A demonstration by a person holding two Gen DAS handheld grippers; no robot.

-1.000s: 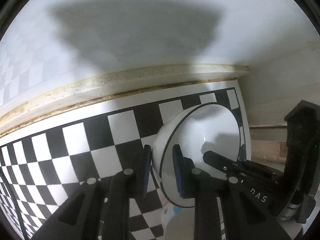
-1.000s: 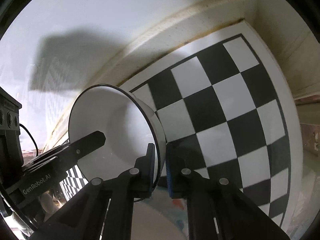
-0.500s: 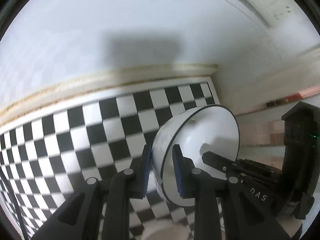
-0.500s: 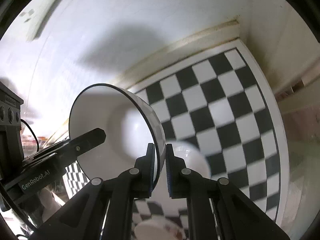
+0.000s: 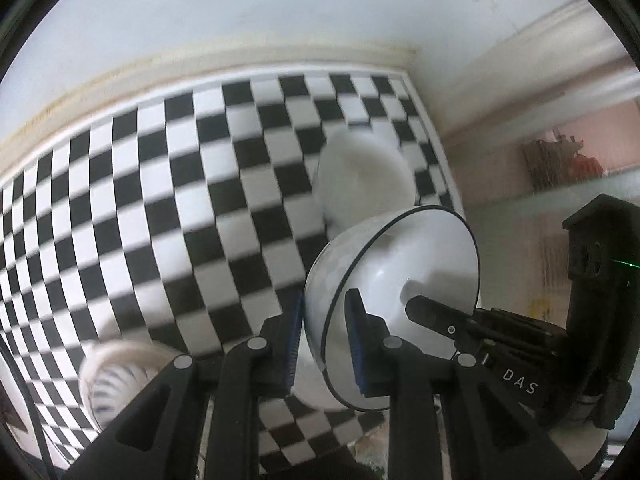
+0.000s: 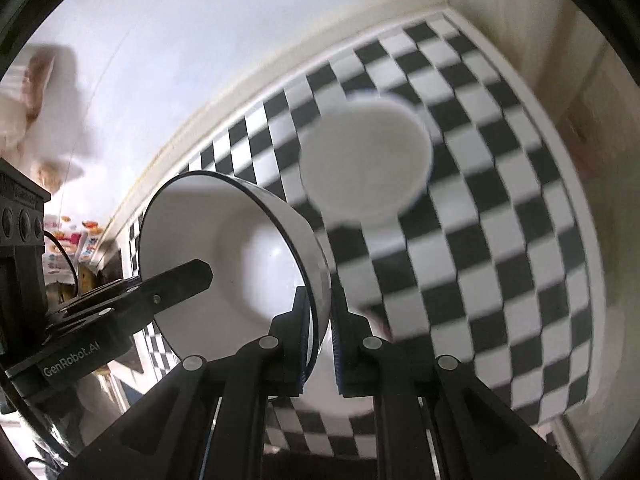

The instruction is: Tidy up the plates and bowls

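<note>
Bowl with the thin dark rim hangs tilted on its side in the air, pinched from both sides: the left gripper has its jaws clamped across the rim at the bowl's 7 o'clock edge, one blue pad inside, one outside, and the right gripper bites the opposite rim the same way. It looks empty, plain white inside. Each camera sees the other gripper's dark finger poking in over the bowl's hollow.

Below, everything is smeared by motion. A second white bowl sits on the checkered bench toward 12 o'clock of the held one; its inside reads as blank white, though blur hides any detail. In the left view a ribbed pale cup-like thing shows at 8 o'clock, too blurred to name. Another white shape lies under the grippers, mostly covered by them.

The bench ends in a white border at 3 o'clock and meets a pale wall along a yellowed seam at 12. Between the dishes the checks lie open to 9 o'clock.
</note>
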